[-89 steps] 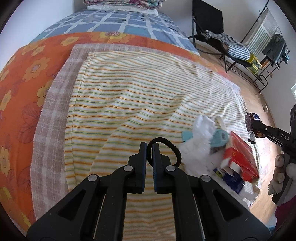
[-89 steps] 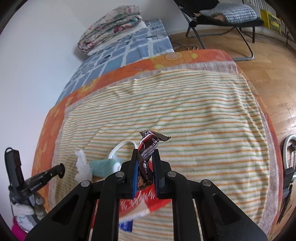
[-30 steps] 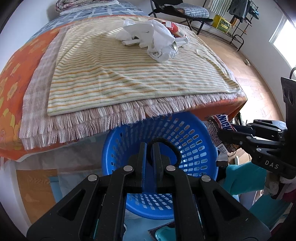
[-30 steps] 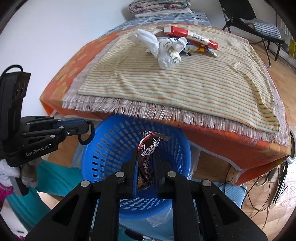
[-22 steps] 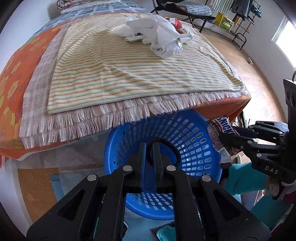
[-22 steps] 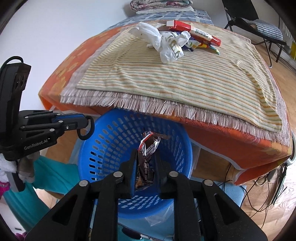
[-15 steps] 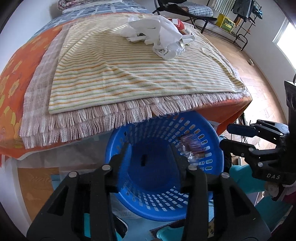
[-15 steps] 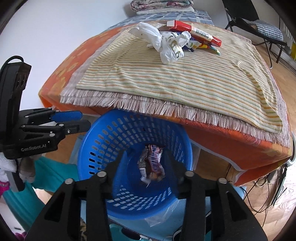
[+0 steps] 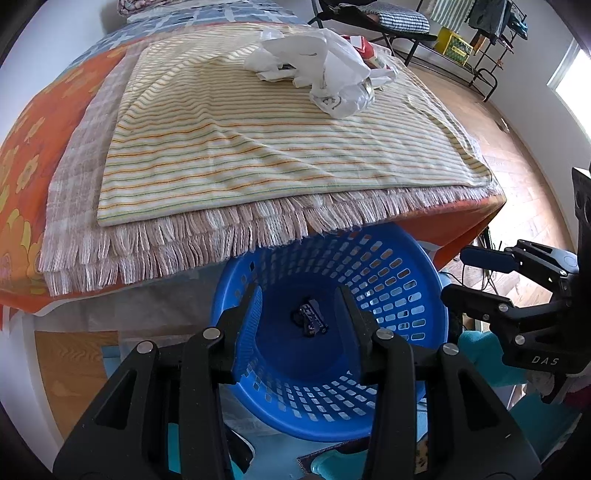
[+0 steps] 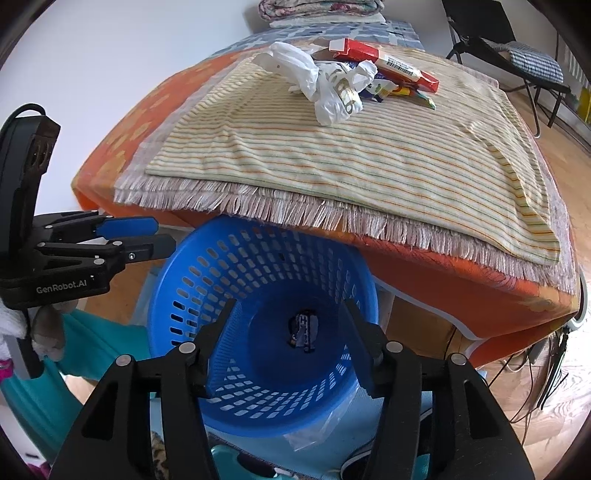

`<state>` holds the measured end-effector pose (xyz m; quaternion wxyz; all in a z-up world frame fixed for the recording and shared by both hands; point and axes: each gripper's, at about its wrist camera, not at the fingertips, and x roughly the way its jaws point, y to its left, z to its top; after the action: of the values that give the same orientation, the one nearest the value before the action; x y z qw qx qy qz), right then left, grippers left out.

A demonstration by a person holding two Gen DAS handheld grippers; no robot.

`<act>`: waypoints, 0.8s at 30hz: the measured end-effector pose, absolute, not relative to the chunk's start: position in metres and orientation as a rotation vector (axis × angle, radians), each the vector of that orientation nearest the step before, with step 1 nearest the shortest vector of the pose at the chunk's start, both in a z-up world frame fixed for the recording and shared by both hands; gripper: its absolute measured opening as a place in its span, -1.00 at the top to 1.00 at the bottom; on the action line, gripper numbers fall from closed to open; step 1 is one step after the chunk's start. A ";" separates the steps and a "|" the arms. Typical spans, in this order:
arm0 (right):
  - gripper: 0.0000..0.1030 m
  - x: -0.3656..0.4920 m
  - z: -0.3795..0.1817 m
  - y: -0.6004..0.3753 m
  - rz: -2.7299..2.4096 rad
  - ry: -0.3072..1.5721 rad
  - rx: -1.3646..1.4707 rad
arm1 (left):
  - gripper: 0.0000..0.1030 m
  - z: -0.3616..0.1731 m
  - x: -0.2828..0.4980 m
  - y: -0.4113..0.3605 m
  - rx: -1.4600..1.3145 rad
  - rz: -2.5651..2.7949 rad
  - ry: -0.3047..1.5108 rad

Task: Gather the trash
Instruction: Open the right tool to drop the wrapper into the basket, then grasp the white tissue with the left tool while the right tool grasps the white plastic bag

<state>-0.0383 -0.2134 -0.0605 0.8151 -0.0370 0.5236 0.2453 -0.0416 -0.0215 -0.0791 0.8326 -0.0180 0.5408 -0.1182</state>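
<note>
A blue slotted basket (image 9: 388, 277) (image 10: 258, 258) stands on the floor under the bed's fringed edge. On its bottom lies a dark candy wrapper (image 9: 313, 322) (image 10: 304, 332), with a small black loop against it. My left gripper (image 9: 299, 299) (image 10: 164, 233) hangs open over the basket, with nothing between its fingers. My right gripper (image 10: 290, 310) (image 9: 454, 275) is over the basket too; its jaws are opening and hold nothing. On the striped towel lie a crumpled white plastic bag (image 9: 325, 70) (image 10: 325, 85), a red box (image 10: 380, 59) and small wrappers (image 10: 402, 90).
The fringed blanket (image 9: 184, 243) overhangs the basket's far rim. A folding chair (image 10: 517, 48) and a drying rack (image 9: 491, 22) stand on the wood floor beyond the bed. Cables (image 10: 550, 369) hang at the bed's right corner. Teal cloth (image 10: 85, 354) lies beside the basket.
Both grippers have opened. The black loop left my left gripper and the candy wrapper left my right one; both now lie in the basket.
</note>
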 end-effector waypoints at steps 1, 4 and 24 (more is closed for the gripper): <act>-0.05 -0.038 -0.060 -0.213 0.521 1.116 -0.081 | 0.11 -0.078 -0.041 -0.021 -0.041 -0.248 1.146; -0.06 -0.036 -0.059 -0.213 0.500 1.113 -0.091 | -0.03 -0.074 -0.037 -0.017 -0.060 -0.245 1.140; -0.27 -0.005 -0.027 -0.219 0.443 1.007 -0.097 | -0.03 -0.015 0.029 -0.001 -0.067 -0.219 1.020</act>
<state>-0.0048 -0.2194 -0.0270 0.8515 -0.0459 0.4782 0.2103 0.0287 -0.0012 -0.0152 0.8664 -0.0320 0.4873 -0.1045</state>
